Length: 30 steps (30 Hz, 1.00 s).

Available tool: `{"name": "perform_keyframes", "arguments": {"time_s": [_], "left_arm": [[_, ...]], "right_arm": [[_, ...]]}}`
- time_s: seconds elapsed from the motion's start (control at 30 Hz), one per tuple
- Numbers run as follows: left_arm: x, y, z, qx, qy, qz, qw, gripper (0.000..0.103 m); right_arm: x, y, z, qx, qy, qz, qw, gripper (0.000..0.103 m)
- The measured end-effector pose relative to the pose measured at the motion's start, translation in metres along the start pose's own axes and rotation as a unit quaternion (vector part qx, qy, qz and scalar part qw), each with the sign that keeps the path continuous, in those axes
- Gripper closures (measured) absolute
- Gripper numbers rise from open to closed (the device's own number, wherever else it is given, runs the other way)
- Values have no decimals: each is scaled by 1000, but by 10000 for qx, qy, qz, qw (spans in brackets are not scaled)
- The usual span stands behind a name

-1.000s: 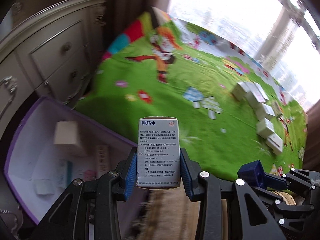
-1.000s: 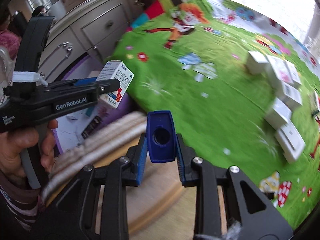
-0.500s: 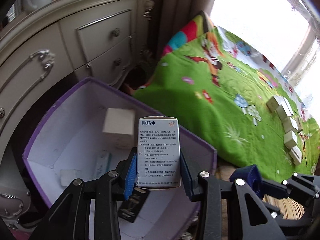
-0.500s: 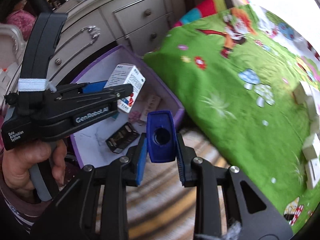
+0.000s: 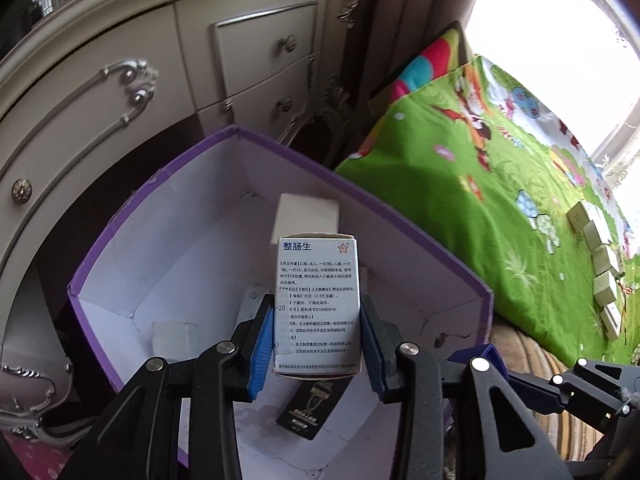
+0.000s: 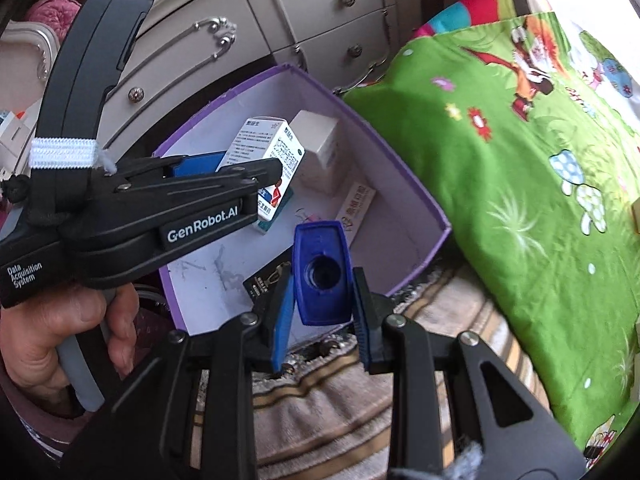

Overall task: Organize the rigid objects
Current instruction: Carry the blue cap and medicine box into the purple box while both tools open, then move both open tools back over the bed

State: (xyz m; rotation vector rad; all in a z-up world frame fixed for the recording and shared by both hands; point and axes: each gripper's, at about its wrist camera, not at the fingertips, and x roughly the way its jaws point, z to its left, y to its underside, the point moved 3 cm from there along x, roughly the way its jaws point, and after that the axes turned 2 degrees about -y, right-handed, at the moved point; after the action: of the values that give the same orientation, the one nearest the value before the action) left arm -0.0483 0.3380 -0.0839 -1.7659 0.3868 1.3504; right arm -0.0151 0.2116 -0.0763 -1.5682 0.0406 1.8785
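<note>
**Both tongs loaded, over the purple box**

My left tongs (image 5: 318,340) pinch a white medicine carton (image 5: 318,304) upright between their blue pads, the printed side facing me. It hangs above the open purple box (image 5: 160,184) — over the white floor inside, not touching it. Below the carton lies a flat black packet (image 5: 310,410). Farther in, a plain white carton (image 5: 308,216) stands against the far wall, and a small pale piece (image 5: 170,336) sits near the left wall.

My right tongs (image 6: 320,320) are pressed onto a blue cap (image 6: 322,272), its round hole turned toward me. The cap sits over the box's near edge, just right of my left hand (image 6: 60,340) and its tool. From this side I also see a slim white packet (image 6: 356,212) lying on the box floor beside the standing carton.

Beyond the box is a cream dresser (image 5: 140,80). To the right spreads a green cartoon mat (image 5: 460,184), with a row of small white boxes (image 5: 600,264) along its far side.
</note>
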Motion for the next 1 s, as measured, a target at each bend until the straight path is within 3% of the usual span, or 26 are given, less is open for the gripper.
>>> {"name": "perform_keyframes", "arguments": {"time_s": [0.2, 0.33, 0.37, 0.63, 1.0], "left_arm": [[8, 6, 7, -88, -57, 189, 9998, 61], [14, 8, 8, -161, -74, 360, 9992, 43], [14, 8, 8, -159, -88, 352, 9992, 40], [7, 6, -13, 0, 55, 259, 9997, 40], [-2, 6, -73, 572, 362, 187, 9975, 40]], "right_arm": [[13, 1, 12, -215, -122, 168, 9996, 71], [11, 3, 10, -146, -147, 128, 9997, 40], [8, 3, 8, -113, -133, 60, 9998, 37], [-32, 23, -12, -166, 304, -296, 9990, 36], [-100, 92, -99, 400, 1330, -465, 9892, 36]]}}
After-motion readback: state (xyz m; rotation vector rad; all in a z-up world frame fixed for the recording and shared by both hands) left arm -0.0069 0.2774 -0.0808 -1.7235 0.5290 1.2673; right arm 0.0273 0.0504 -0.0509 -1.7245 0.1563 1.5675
